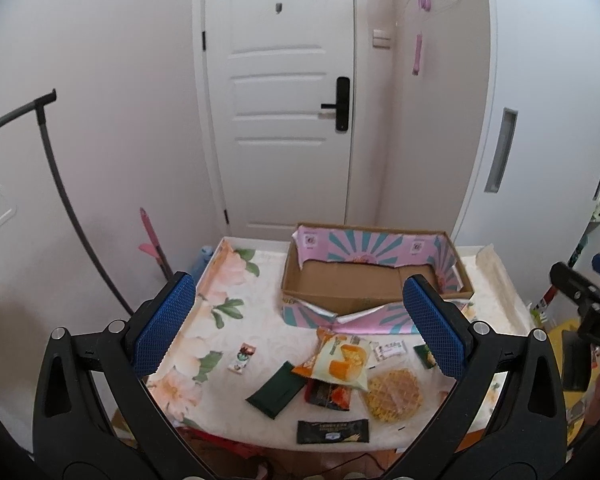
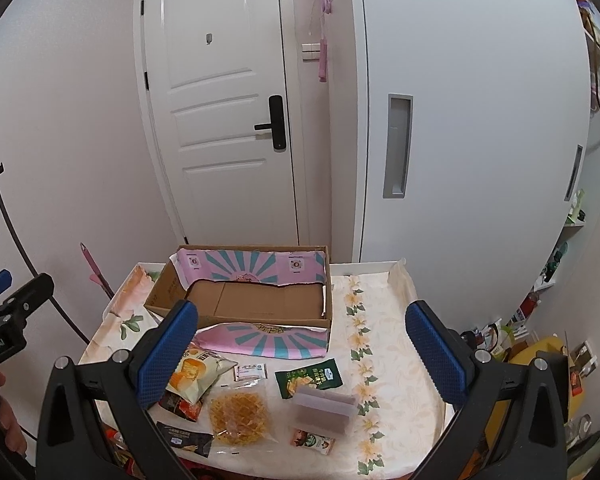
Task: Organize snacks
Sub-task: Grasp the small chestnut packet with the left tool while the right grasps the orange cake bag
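Left tool [image 1: 300, 330]: released, jaws wide apart, nothing between them; held above the near edge of the tabletop [image 1: 236, 280].
Right tool [image 2: 302, 350]: likewise released and empty, hovering over the near half of the tabletop.

Cardboard box [image 2: 242, 304]: beyond both tools at the far side, open-topped, lined with pink and teal paper, apparently empty. Judged to be the destination.

Snacks, all loose on the flowered cloth between the tools and the box:
- Orange and green chip bag [image 1: 340, 360]: just ahead of the left tool, resting partly on a red and black packet [image 1: 328, 394]. Puffed, light, crushable; best pinched at a sealed end rather than across the belly.
- Round waffle cracker in clear wrap [image 2: 239, 414]: below the right tool's left finger. Brittle; the film is probably slick, so grip the loose wrapper edge.
- Dark green pouch [image 1: 278, 390]: flat, limp; take one corner.
- Black bar [image 1: 333, 431]: nearest the left tool, at the table edge. Stiff enough to grasp across its width.
- Green cracker packet [image 2: 308, 378]: ahead of the right tool, flat.
- Pale translucent block [image 2: 324, 410]: just under the right tool; contents not discernible.
- Small sachets [image 1: 242, 357] [image 2: 313, 442] [image 2: 251, 372]: light, thin, likely to slide when nudged.

No item yet in the box.
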Tool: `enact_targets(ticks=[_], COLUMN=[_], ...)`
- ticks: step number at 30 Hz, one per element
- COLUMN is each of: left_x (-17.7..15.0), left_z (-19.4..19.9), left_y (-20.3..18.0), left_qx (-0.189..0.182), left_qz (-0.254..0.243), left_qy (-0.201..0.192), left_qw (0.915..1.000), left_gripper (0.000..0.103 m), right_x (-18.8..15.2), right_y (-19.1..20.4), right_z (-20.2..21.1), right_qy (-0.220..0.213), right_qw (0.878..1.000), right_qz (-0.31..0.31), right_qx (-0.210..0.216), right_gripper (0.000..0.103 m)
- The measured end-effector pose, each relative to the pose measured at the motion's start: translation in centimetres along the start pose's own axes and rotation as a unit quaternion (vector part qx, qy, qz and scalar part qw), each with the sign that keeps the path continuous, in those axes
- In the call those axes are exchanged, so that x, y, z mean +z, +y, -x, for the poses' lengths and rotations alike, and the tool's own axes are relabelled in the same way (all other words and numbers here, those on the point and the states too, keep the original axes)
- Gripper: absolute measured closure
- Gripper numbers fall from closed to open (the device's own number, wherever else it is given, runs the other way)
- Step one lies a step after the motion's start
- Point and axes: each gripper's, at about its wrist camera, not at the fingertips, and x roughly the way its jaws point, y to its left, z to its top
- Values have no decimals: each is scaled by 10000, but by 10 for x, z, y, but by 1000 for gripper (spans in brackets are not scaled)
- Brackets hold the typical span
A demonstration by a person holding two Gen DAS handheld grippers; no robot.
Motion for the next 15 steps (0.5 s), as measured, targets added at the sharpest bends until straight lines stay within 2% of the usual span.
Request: enact_targets(ticks=[5,12,15], left_x=[-15,-42,-52], left_z=[-10,-40,-58], left_y=[12,41,59], left_qx=[97,-212,-351], left_qz=[-109,-173,-221], left_qy=[222,759,1002], left_qw=[9996,9967,9941], left_gripper=[0,0,0], right_x=[-6,-25,-33], right_y=[-4,0,11], right_z=[-9,-29,-37], right_qy=[71,497,660], right_qw=[9999,9986,9975], right_qz=[97,-165,-242], right_qx=[87,77,-71], right_gripper=[0,0,0])
